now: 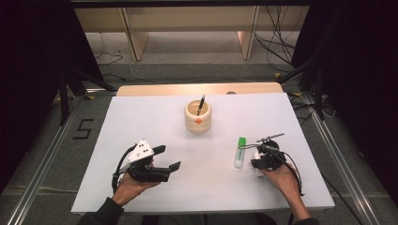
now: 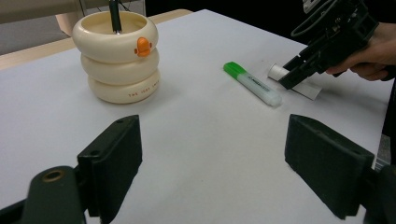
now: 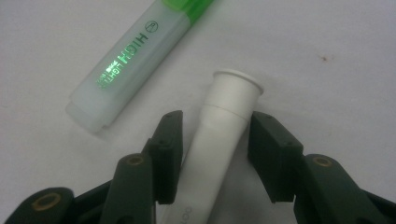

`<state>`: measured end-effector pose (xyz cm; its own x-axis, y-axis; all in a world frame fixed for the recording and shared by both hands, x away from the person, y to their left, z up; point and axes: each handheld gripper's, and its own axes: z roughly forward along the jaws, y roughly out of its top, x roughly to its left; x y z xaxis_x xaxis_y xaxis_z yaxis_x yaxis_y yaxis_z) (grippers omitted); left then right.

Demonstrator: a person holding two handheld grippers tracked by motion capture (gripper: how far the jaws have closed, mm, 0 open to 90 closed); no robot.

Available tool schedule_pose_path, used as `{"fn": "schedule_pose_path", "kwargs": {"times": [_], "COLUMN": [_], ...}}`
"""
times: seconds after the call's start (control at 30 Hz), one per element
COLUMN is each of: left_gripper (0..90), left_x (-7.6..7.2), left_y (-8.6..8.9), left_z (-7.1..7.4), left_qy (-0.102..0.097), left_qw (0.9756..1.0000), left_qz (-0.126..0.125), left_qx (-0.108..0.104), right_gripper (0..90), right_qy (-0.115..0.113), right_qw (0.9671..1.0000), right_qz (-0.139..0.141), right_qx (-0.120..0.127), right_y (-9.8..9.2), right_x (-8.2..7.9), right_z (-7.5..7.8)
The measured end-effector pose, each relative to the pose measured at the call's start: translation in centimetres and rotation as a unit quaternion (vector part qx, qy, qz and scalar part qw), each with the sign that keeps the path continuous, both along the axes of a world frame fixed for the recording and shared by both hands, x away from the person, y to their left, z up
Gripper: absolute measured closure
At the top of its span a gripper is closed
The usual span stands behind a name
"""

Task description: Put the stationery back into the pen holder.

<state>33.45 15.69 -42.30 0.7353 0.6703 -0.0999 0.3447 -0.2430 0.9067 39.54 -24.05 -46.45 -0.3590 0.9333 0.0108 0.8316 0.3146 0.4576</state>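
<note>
The work in hand looks like gathering pens into the cream ring-stacked pen holder (image 1: 197,117) at the far middle of the white table (image 1: 141,122). One dark pen (image 1: 201,104) already stands in it; two things are left on the table at the right.

The right gripper (image 3: 212,154) is lowered over a white marker (image 3: 219,135), its jaws straddling the barrel just behind the flared end. The right pad looks to be touching the barrel while a slim gap remains on the left, so the pinch is not yet made. The marker lies flat at the near right.

Just to its left, close alongside but apart, lies a green highlighter (image 1: 240,152); it crowds the left jaw and could get nudged.

The left gripper (image 1: 162,161) rests spread wide and empty at the near left, well apart. The path to the holder is open.
</note>
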Motion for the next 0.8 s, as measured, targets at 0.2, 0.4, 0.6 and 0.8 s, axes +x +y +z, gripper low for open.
{"fn": "schedule_pose_path", "kwargs": {"times": [0.2, 0.4, 0.6, 0.8], "left_gripper": [18.4, 18.4, 18.5, 18.5], "left_x": [-0.04, -0.05, -0.04, -0.11], "left_y": [-0.07, -0.12, -0.11, -0.17], "left_z": [-0.02, -0.05, -0.07, -0.04], "left_qy": [-0.002, -0.003, -0.003, -0.005], "left_qw": [1.0, 1.0, 1.0, 0.9999], "left_qz": [-0.005, -0.008, -0.009, -0.012], "left_qx": [0.0, -0.001, 0.0, -0.001], "right_gripper": [60.7, 66.7, 67.3, 67.6], "right_qy": [-0.005, -0.008, -0.013, -0.023], "right_qw": [0.9999, 0.9998, 0.9997, 0.9996], "right_qz": [-0.007, -0.019, -0.02, -0.018], "right_qx": [-0.01, -0.008, -0.012, 0.002], "right_y": [0.19, 0.09, 0.24, -0.14], "right_x": [-0.04, -0.06, -0.18, -0.28], "right_z": [-0.02, 0.02, 0.13, 0.67]}}
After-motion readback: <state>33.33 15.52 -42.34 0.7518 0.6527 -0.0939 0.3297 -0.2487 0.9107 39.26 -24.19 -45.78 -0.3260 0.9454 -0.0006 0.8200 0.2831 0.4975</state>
